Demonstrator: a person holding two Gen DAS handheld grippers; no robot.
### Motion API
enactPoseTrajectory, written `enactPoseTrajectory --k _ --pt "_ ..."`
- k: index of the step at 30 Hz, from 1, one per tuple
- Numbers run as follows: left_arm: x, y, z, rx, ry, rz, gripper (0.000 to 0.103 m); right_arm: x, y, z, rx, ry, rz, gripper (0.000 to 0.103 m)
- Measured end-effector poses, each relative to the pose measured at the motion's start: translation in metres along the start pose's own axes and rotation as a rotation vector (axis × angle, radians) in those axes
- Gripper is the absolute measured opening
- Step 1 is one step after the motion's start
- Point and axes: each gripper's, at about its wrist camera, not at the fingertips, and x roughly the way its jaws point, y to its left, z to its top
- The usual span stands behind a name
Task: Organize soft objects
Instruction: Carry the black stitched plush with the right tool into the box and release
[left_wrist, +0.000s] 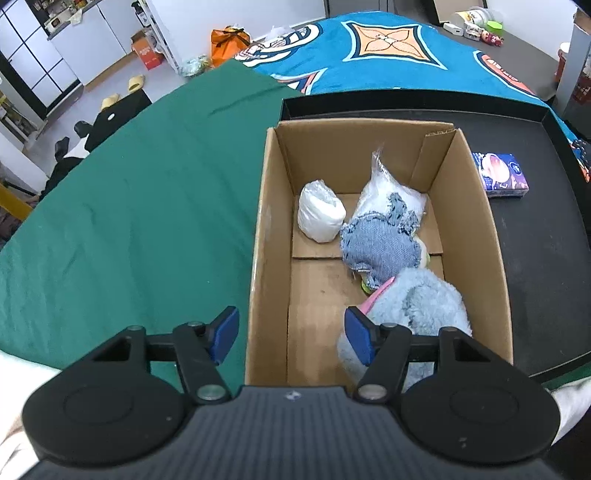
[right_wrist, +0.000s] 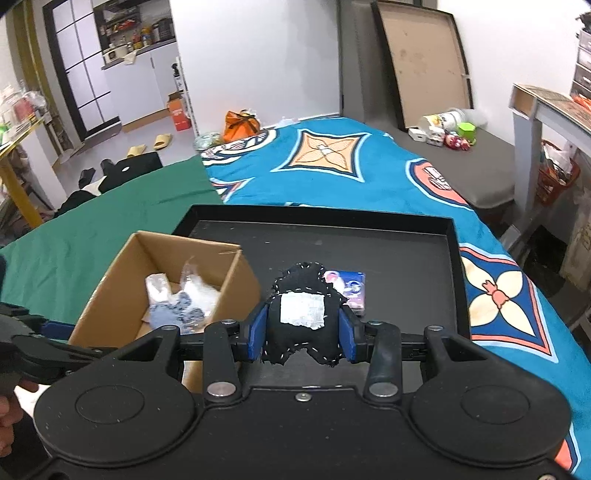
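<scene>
Black stitched fabric pouch with a white patch (right_wrist: 301, 317), pinched between the blue pads of the right claw (right_wrist: 302, 328) at lower centre of the right wrist view, lifted clear of the black shallow tray (right_wrist: 436, 236). Next move, as judged: carry toward the open brown cardboard box (right_wrist: 110, 295) at lower left, keep the pinch firm until well past the box wall, then lower into the bare floor patch before letting go, so as not to snag the rim.

Seen from the left wrist: left claw (left_wrist: 291, 334) spread and holding nothing, straddling the near left wall of the box (left_wrist: 258, 258), one pad outside over green cloth (left_wrist: 129, 203), the other beside a fluffy light-blue plush toy (left_wrist: 424, 306) at lower right of the box. Best held aside, leaving the drop zone free.

Farther in: frayed denim patch toy (left_wrist: 376, 247), white wrapped roll (left_wrist: 319, 214), clear plastic bag of white stuffing (left_wrist: 399, 195). Beyond, on the tray: small blue printed tissue pack (left_wrist: 500, 175), not yet boxed.
</scene>
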Motion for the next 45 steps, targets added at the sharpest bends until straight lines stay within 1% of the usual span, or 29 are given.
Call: enactPoseTrajectory --k 5,11,13,18,22,33,35,36,39,42,45 --pt "0.006 0.003 -0.001 -0.007 0.022 0.008 0.060 -0.002 0.014 0.000 -0.012 0.001 0.013 0.040" --pt "0.011 0.005 -0.002 -0.003 0.040 -0.004 0.055 -0.005 0.032 -0.001 -0.022 0.007 0.032 0.040" --pt "0.011 0.007 -0.003 -0.009 0.044 -0.010 0.052 -0.006 0.038 -0.001 -0.031 0.007 0.042 0.040" --pt "0.018 0.014 -0.005 -0.033 0.074 -0.037 0.035 -0.008 0.055 -0.003 -0.051 0.015 0.071 0.040" --pt "0.021 0.015 -0.007 -0.038 0.084 -0.038 0.029 -0.005 0.068 -0.003 -0.060 0.030 0.093 0.040" --pt "0.022 0.033 -0.008 -0.125 0.071 -0.075 0.012 0.005 0.100 0.009 -0.060 0.035 0.154 0.042" --pt "0.022 0.036 -0.008 -0.137 0.067 -0.081 0.011 0.005 0.104 0.010 -0.059 0.029 0.167 0.044" --pt "0.022 0.037 -0.009 -0.142 0.064 -0.083 0.010 0.005 0.106 0.011 -0.060 0.024 0.176 0.047" --pt "0.022 0.039 -0.008 -0.154 0.058 -0.092 0.010 0.004 0.109 0.013 -0.071 0.003 0.199 0.049" --pt "0.022 0.040 -0.009 -0.158 0.056 -0.096 0.010 0.004 0.108 0.015 -0.067 0.003 0.219 0.052" --pt "0.022 0.040 -0.008 -0.160 0.053 -0.098 0.010 0.003 0.104 0.014 -0.059 0.004 0.207 0.053"
